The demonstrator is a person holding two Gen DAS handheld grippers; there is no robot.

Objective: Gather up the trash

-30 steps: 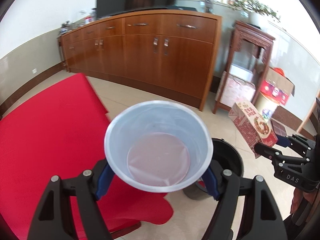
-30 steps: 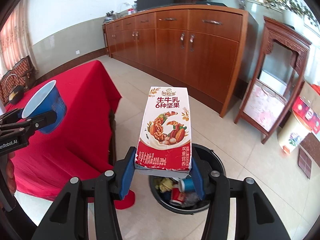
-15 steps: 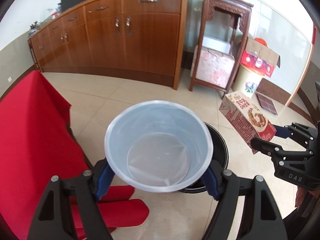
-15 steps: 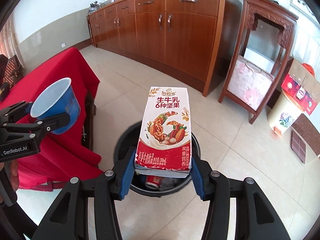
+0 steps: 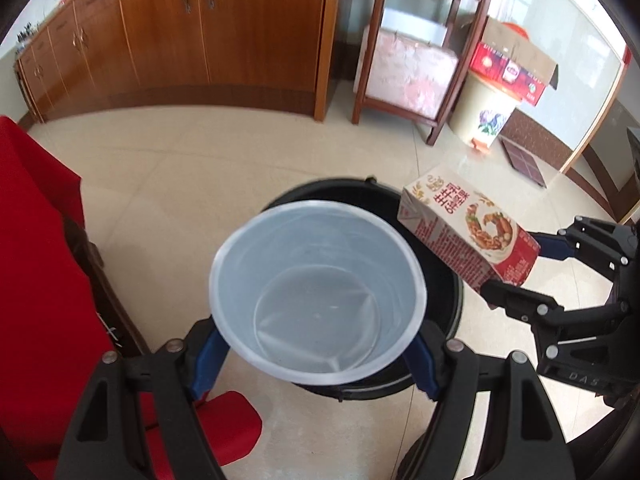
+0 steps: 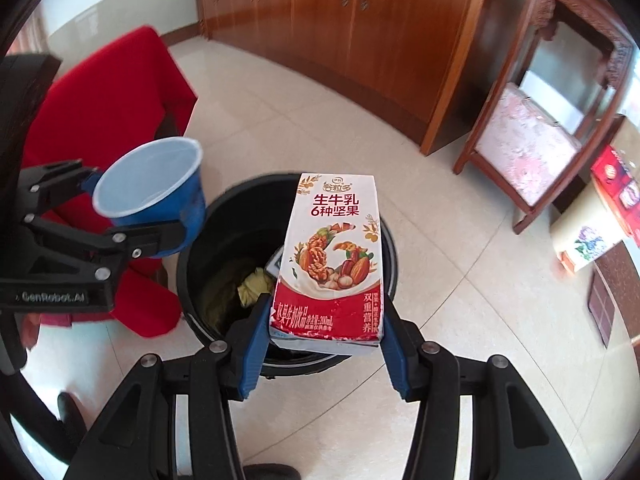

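My left gripper [image 5: 316, 360] is shut on an empty blue paper cup [image 5: 316, 292] with a white inside, held mouth up right over the black trash bin [image 5: 340, 192]. My right gripper [image 6: 325, 344] is shut on the base of a red-and-white milk carton [image 6: 332, 256], which hangs over the same bin [image 6: 224, 240]. Crumpled yellow paper and other rubbish lie inside the bin. In the right wrist view the cup [image 6: 156, 188] sits at the bin's left rim in the left gripper [image 6: 132, 220]. In the left wrist view the carton [image 5: 468, 236] is at the bin's right rim in the right gripper [image 5: 516, 272].
A table under a red cloth [image 5: 36, 260] stands close to the bin's left. A long wooden sideboard [image 6: 360, 20] and a carved wooden stand [image 6: 536, 120] line the far wall. Cardboard boxes [image 5: 512, 64] sit at the right. Pale tiled floor [image 6: 460, 300] surrounds the bin.
Both grippers have come down and forward from beside the red table until cup and carton hang over the bin, which now fills the middle of both views.
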